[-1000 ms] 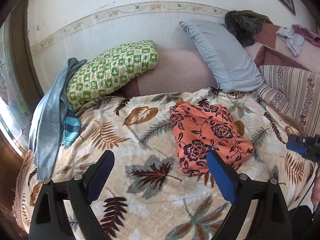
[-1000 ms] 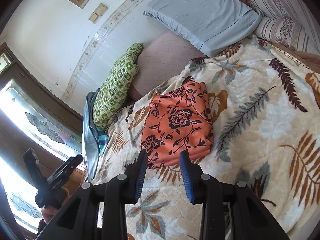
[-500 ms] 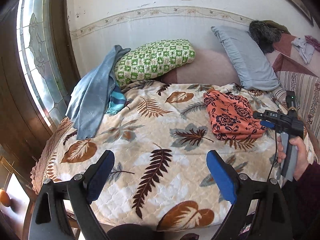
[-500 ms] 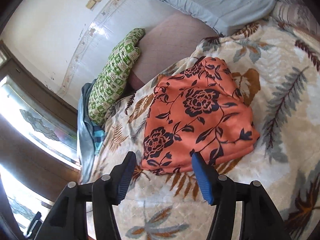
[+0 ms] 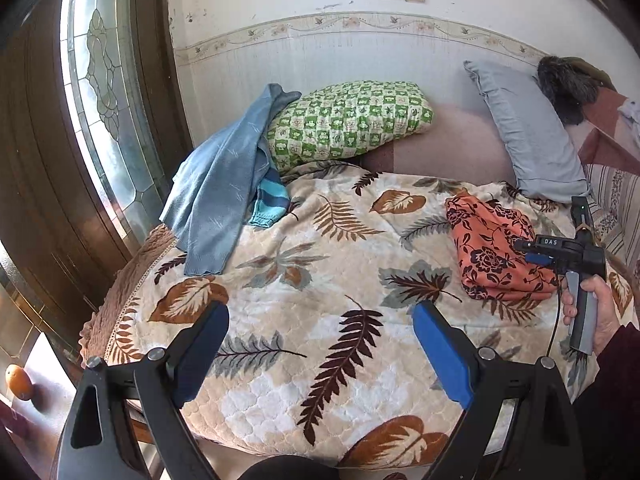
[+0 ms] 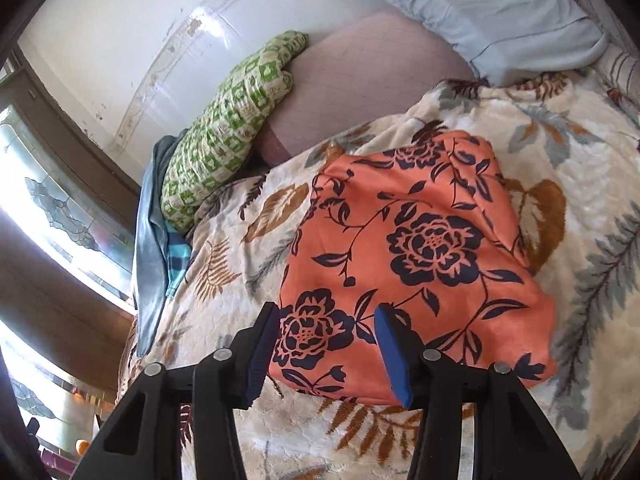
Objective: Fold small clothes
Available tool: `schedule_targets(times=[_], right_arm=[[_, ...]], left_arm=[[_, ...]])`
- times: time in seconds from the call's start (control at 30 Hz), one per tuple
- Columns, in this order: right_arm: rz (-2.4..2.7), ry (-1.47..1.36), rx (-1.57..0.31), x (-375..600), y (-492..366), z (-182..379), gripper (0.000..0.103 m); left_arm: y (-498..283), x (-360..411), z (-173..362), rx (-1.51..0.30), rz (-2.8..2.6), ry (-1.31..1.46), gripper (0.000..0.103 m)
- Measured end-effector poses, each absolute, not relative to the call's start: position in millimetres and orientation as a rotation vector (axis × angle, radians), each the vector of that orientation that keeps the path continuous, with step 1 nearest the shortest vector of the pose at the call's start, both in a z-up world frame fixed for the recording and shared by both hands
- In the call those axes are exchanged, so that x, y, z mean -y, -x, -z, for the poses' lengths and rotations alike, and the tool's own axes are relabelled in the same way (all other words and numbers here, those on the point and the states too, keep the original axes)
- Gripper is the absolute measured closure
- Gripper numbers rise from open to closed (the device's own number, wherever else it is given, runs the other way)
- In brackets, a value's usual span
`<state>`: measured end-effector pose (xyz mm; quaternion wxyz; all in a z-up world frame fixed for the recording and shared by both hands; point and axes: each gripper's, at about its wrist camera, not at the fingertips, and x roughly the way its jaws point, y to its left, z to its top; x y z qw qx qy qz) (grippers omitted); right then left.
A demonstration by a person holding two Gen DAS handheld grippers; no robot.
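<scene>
My right gripper point(image 6: 326, 346), part open and holding nothing, sits right at the near edge of the folded orange cloth with dark flowers point(image 6: 416, 256), mid-frame, while my wide-open, empty left gripper point(image 5: 320, 354) stays far off.

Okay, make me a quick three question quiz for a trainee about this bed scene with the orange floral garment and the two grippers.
1. True or false: the right gripper is clamped shut on the orange floral garment.
2. Which pillow does the blue sweater lie against? A) grey pillow B) green checked pillow
3. Fill in: the left gripper hovers open over the leaf-print ____.

Key: 1 false, it is open, fingers astride the garment's near edge. 2 B. 3 blanket.
</scene>
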<state>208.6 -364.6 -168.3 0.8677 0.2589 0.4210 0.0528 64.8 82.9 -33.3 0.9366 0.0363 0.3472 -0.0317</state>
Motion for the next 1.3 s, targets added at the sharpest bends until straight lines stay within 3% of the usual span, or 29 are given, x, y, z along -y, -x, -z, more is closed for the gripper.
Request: schedule_targets(times=[0.07,0.13,0.33,0.37,0.43,0.7,1.0,1.3], right_arm=[[-0.043,-0.563,-0.978,377,-216,194,0.051],[-0.024,-0.682,-1.037,397,-217,217,0.064],[-0.065,-0.797,-0.905,438,-195,183,0.064],[-0.071,-0.84,-0.882,451,-190,179,0.064],[-0.057,-0.936,-0.826,477,-179,174,0.048],[-0.062,-1.126,-0.713,514,-122,167,0.047],[-0.038,-0.688,-0.685,479,28,44,0.047],[0.071,-0.601,-0.493,482,113,-55,0.046]], left_arm=[[-78,-70,39,-0.735,0.081,-0.062,0.01],[-92,-52,47,-0.763,0.091,-0.057,0.01],[-144,24,80,-0.85,0.158,-0.13,0.01],[-152,38,86,-0.86,0.175,-0.134,0.01],[-170,66,98,-0.898,0.202,-0.143,0.01],[-200,158,114,-0.933,0.318,-0.16,0.01],[-160,227,63,-0.761,0.48,-0.228,0.01],[-100,216,-22,-0.523,0.569,-0.208,0.01]])
